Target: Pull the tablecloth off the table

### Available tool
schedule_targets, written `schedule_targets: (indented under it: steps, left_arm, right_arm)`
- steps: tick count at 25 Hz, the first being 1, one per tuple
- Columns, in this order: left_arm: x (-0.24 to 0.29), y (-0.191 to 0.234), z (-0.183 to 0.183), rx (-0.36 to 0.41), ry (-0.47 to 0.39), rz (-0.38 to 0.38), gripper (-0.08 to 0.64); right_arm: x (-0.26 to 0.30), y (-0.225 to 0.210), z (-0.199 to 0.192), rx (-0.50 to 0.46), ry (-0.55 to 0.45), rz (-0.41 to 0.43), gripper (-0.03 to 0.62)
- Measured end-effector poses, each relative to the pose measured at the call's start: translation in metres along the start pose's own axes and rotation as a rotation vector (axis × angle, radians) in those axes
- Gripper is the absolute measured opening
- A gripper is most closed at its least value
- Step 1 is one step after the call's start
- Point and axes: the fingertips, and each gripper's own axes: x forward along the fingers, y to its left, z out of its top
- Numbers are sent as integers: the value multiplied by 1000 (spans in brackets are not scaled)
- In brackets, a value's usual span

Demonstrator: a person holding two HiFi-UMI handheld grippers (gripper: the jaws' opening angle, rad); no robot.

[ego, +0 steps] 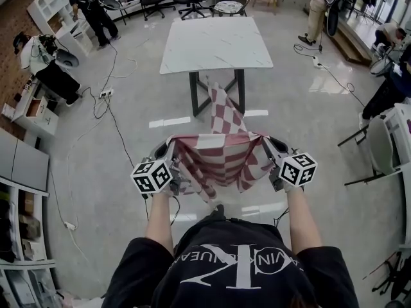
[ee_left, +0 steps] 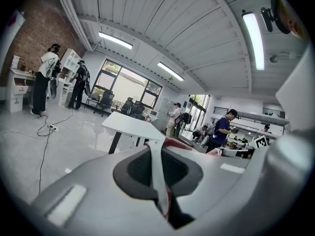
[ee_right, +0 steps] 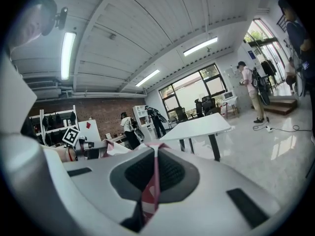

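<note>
While the white table [ego: 215,43] stands bare a little ahead of the person, the red-and-white checked tablecloth [ego: 221,162] is off it altogether, strung between the two grippers in front of the person's body. The left gripper [ego: 170,147] has its jaws closed tight on the cloth's left corner: in the left gripper view a thin folded edge of fabric runs straight down the seam between the pads, with no gap on either side. The right gripper [ego: 270,145] does the same on the right corner, its jaws pinched together on a narrow strip of the check. Between the two grips the cloth's upper edge is stretched nearly straight and level, and the rest sags below it in loose folds. One long tail reaches away from the person toward the table's dark legs [ego: 194,95]; whether its tip touches the floor [ego: 128,140] cannot be told. Both grippers sit at about the same height, well apart from each other.
</note>
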Motion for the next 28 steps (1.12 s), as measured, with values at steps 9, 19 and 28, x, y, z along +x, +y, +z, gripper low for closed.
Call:
schedule_targets:
  steps: [9, 19, 28]
  left_arm:
    - [-11, -2, 19, 28, -78, 23, 14]
    - [-2, 12, 48, 83, -112, 7, 14]
    - [24, 8, 84, 179, -129, -21, 14]
  right_arm:
    - [7, 0, 1, -40, 29, 2, 12]
    - [26, 5, 26, -55, -33, -10, 12]
    - [40, -10, 74, -75, -119, -22, 12]
